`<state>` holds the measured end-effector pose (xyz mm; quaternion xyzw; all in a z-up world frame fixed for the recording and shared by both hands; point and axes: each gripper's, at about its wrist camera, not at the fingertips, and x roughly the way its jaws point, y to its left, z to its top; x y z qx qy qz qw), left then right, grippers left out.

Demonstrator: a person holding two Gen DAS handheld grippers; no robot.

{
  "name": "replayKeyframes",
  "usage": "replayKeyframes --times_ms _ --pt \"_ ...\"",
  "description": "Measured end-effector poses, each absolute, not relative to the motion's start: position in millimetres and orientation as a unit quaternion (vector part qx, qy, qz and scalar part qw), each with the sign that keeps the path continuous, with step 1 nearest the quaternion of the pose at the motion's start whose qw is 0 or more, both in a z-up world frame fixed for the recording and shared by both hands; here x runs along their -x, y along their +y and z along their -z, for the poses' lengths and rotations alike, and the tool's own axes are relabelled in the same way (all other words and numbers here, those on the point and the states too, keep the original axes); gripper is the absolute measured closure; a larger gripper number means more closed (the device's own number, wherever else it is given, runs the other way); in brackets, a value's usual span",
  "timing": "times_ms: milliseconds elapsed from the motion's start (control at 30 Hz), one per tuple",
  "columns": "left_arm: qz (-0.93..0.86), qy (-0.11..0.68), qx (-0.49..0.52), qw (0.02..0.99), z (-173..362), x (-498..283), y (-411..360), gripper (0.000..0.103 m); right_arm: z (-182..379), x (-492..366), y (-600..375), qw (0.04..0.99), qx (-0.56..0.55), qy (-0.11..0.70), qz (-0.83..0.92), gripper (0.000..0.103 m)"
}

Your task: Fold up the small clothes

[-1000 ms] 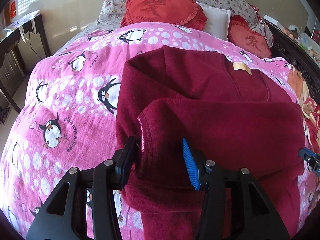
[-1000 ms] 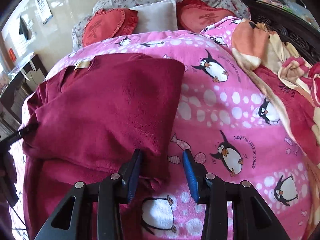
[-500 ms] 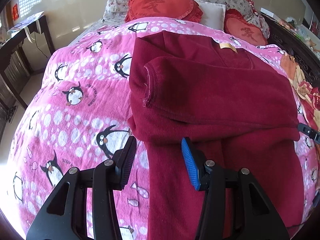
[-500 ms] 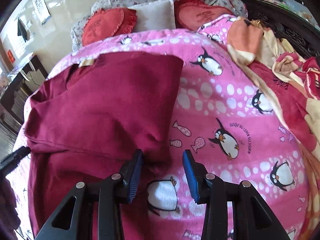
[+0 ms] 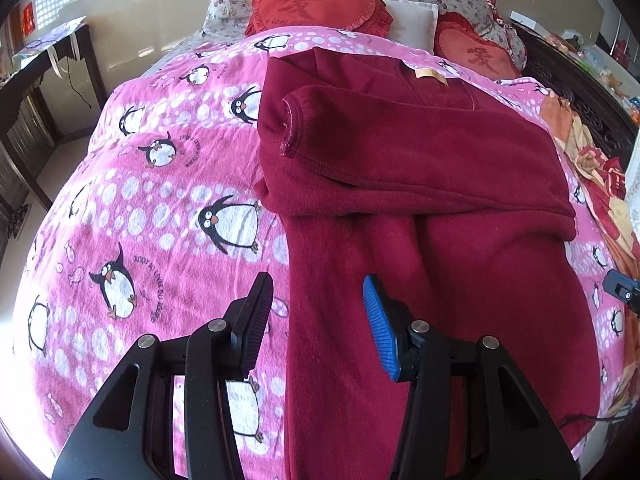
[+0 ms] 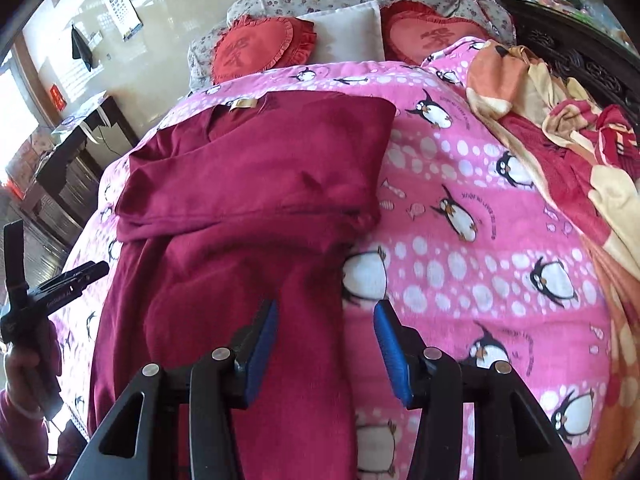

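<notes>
A dark red fleece sweater (image 5: 420, 208) lies flat on the pink penguin blanket (image 5: 160, 208), with a sleeve (image 5: 400, 152) folded across its chest and a tan label (image 5: 430, 75) at the collar. My left gripper (image 5: 318, 320) is open and empty above the sweater's lower left edge. The sweater also shows in the right wrist view (image 6: 248, 216). My right gripper (image 6: 325, 340) is open and empty above its lower right edge. The left gripper (image 6: 56, 284) appears at the left of the right wrist view.
Red heart cushions (image 5: 316, 4) and a white pillow (image 5: 412, 20) lie at the head of the bed. A rumpled orange and red blanket (image 6: 568, 128) lies on the right. A dark wooden desk (image 5: 36, 80) stands left of the bed.
Both grippers have let go of the folded sleeve and drawn back toward the sweater's hem. The sleeve now rests across the chest.
</notes>
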<state>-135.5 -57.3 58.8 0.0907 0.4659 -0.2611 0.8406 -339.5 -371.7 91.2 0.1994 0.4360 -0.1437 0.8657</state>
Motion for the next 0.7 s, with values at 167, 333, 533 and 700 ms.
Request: replayKeyframes --times_ms 167,333,533,700 --pt "0.277 0.498 -0.063 0.819 -55 147 -32 0.056 -87 361 -366 0.858 -0.205 0.450 0.139 0.054" --pt "0.293 0.535 -0.035 0.792 -50 165 0 0.056 -82 385 -358 0.854 -0.205 0.461 0.131 0.051" --pt "0.300 0.561 -0.030 0.771 -39 192 22 0.056 -69 414 -349 0.847 -0.218 0.472 0.115 0.043" --pt "0.310 0.578 -0.035 0.754 -30 212 23 0.056 -59 431 -345 0.839 -0.240 0.476 0.105 0.043"
